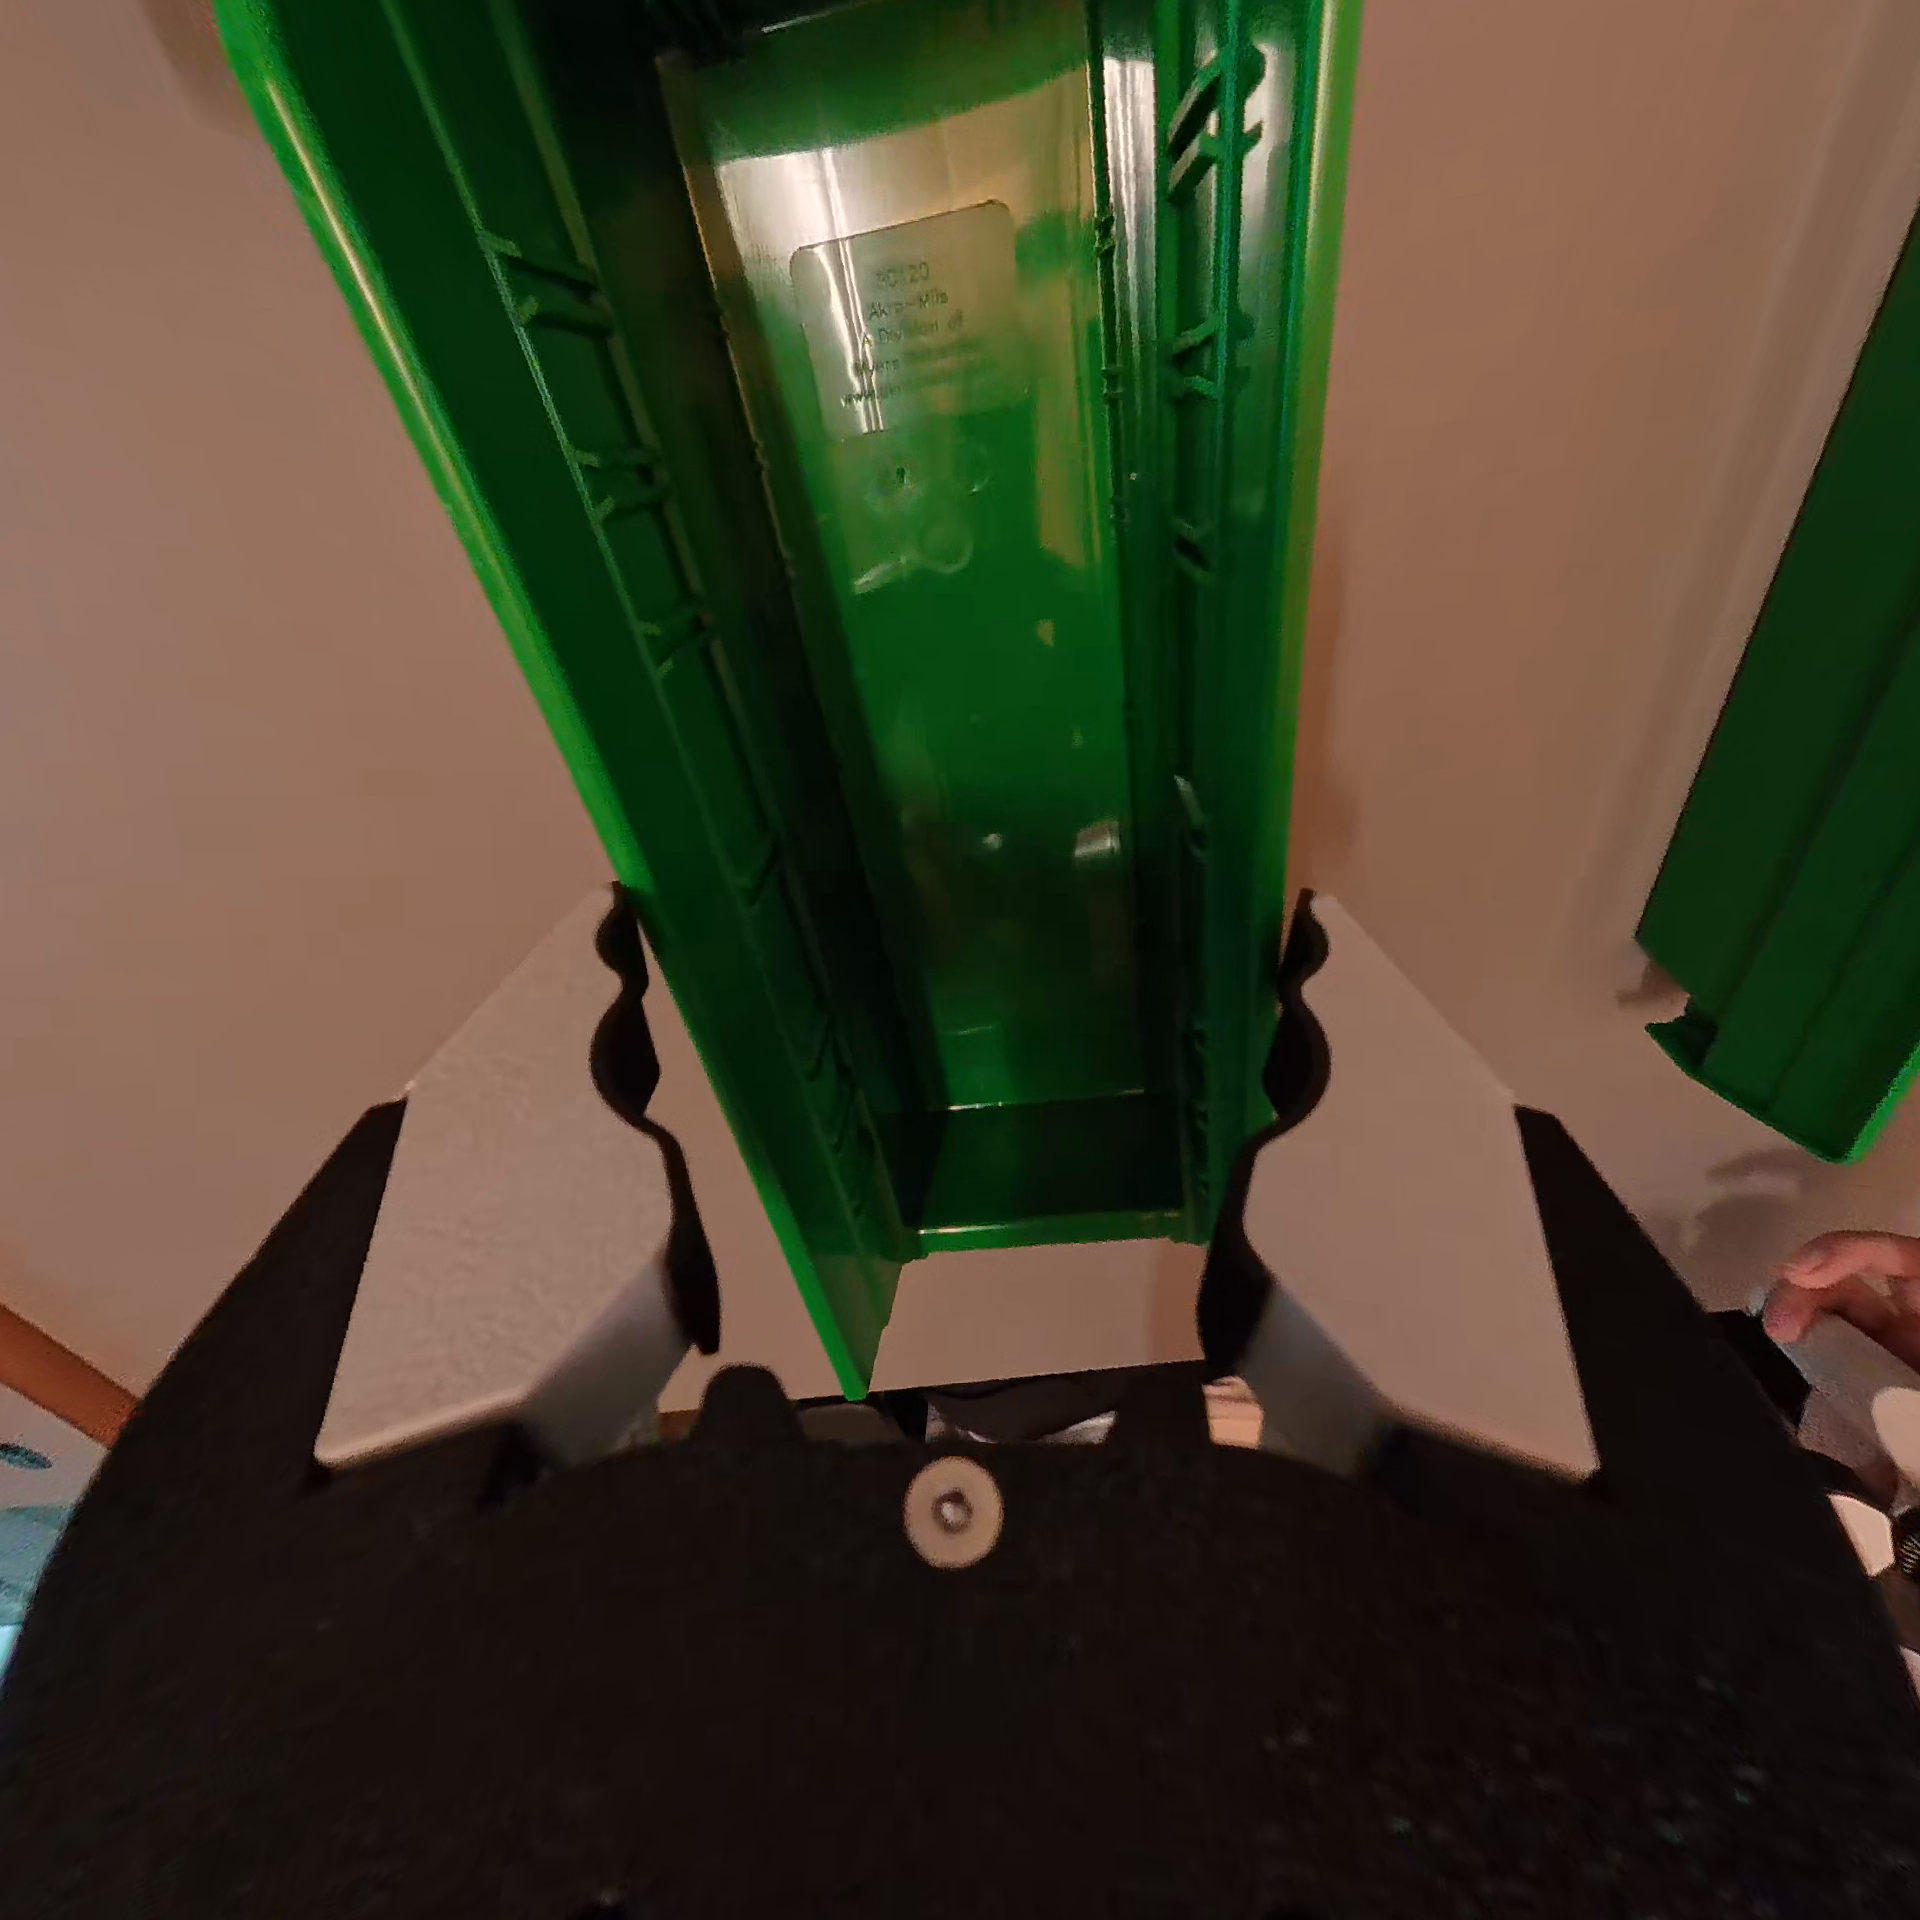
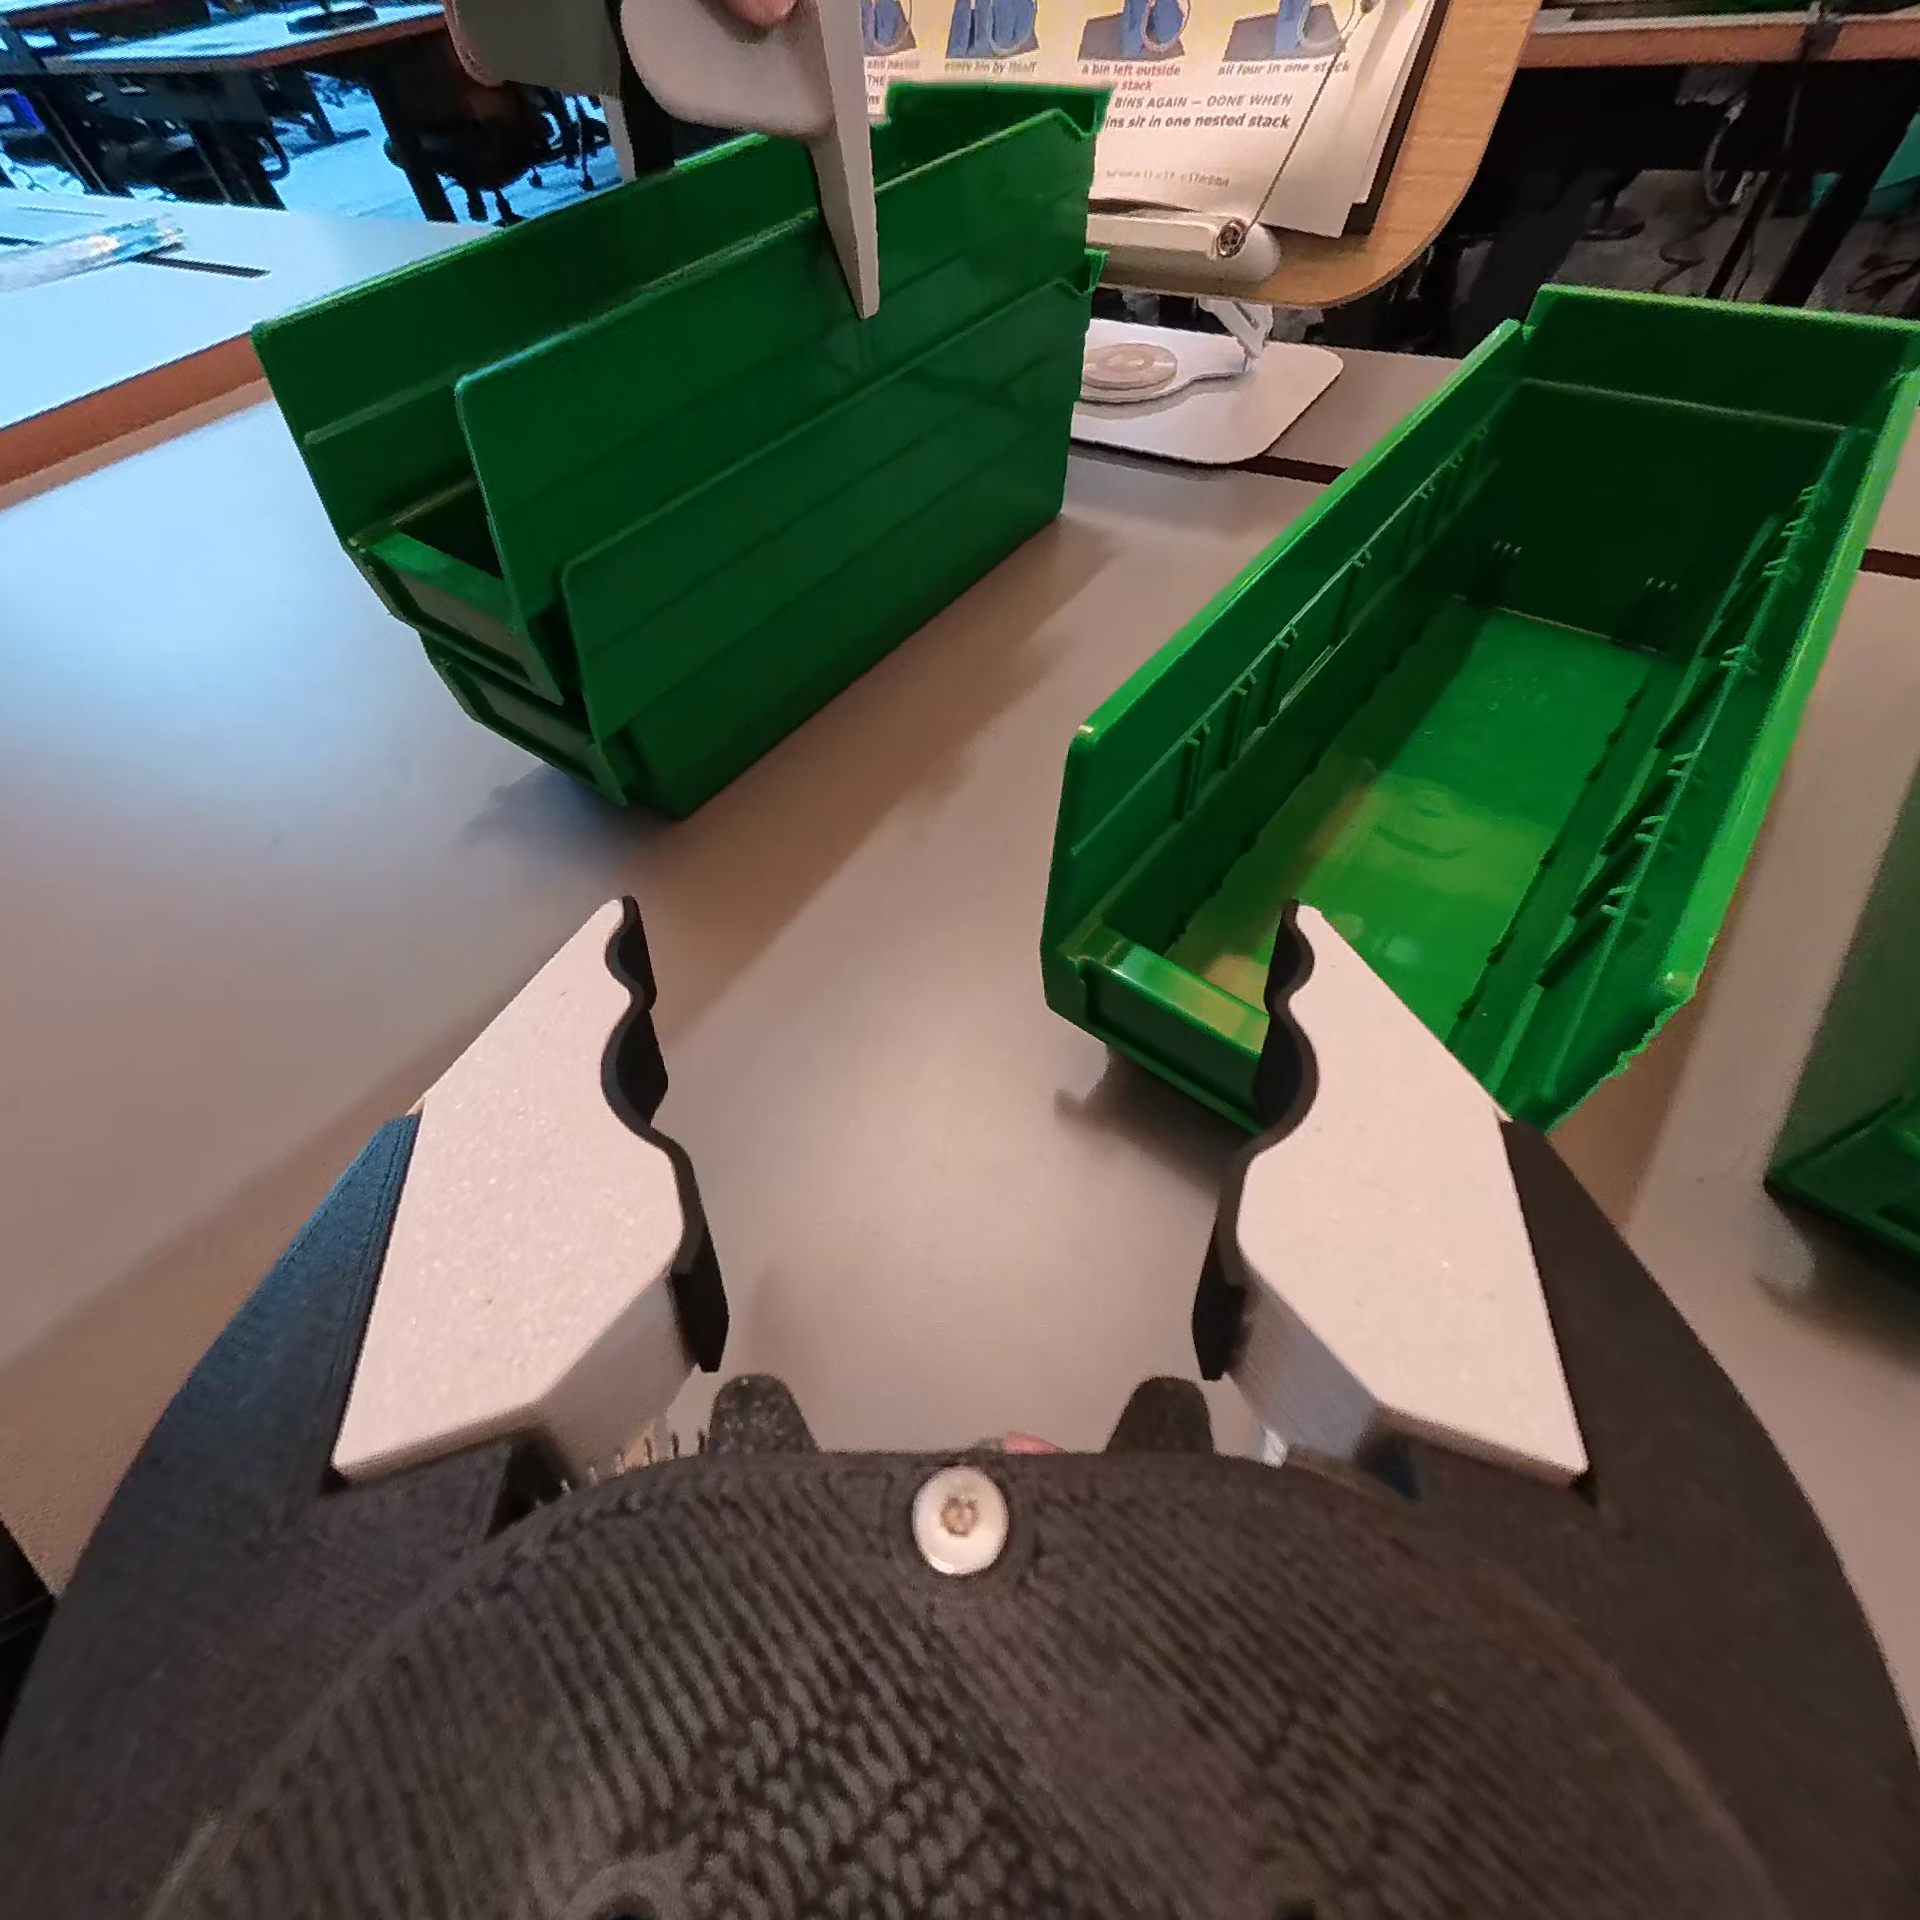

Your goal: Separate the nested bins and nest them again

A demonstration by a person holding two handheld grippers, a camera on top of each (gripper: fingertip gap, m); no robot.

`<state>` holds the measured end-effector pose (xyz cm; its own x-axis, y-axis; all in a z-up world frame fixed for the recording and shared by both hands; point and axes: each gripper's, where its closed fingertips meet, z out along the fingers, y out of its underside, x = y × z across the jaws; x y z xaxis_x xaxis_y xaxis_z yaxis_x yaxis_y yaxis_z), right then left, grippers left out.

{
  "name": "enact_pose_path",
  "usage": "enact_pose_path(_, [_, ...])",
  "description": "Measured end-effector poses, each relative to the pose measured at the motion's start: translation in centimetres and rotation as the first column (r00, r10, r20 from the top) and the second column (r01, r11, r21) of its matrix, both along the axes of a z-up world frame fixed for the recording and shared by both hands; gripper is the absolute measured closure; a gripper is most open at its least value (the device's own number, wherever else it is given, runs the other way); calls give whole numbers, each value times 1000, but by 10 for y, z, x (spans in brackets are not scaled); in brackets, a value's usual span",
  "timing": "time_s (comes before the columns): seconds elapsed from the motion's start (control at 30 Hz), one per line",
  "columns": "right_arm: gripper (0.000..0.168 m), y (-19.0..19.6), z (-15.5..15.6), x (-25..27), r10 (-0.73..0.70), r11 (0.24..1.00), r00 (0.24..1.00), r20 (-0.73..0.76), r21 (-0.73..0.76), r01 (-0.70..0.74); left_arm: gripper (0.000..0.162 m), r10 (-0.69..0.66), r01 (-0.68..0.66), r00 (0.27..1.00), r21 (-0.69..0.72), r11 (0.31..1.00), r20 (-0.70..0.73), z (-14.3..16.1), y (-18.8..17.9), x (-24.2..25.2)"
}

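A stack of three nested green bins (image 2: pixel 727 468) stands on the grey table (image 2: pixel 260 831); its top bin sits raised above the others. My left gripper (image 1: pixel 961 935) looks straight down into that top bin (image 1: pixel 987 623), open, with one finger outside each long wall and close against it. One of its fingers (image 2: pixel 854 229) shows in the right wrist view hanging over the near wall. A separate single green bin (image 2: pixel 1455 727) lies open side up to the right; it also shows in the left wrist view (image 1: pixel 1787 727). My right gripper (image 2: pixel 961 935) is open and empty, above the table between stack and single bin.
Another green bin (image 2: pixel 1860 1039) shows at the right edge. A sheet on a stand (image 2: pixel 1195 83) with a white base (image 2: pixel 1195 384) is behind the bins. A person's hand (image 1: pixel 1849 1309) is at the right. Other tables stand at the back left.
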<state>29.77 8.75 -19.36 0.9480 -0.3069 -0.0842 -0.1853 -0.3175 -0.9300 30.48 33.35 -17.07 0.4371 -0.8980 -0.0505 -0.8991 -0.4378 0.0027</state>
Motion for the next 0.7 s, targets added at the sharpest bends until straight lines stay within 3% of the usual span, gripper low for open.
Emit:
enact_pose_path(0.27, [52, 3, -2, -2, 11, 1000, 1000, -7, -3, -11, 58, 13, -15, 997, -27, 1000, -76, 2, 1, -7])
enact_pose_path(0.7, [52, 0, -2, 0, 1, 1000, 1000, 7, -11, -1, 41, -13, 13, 1000, -21, 1000, 24, -4, 0, -3])
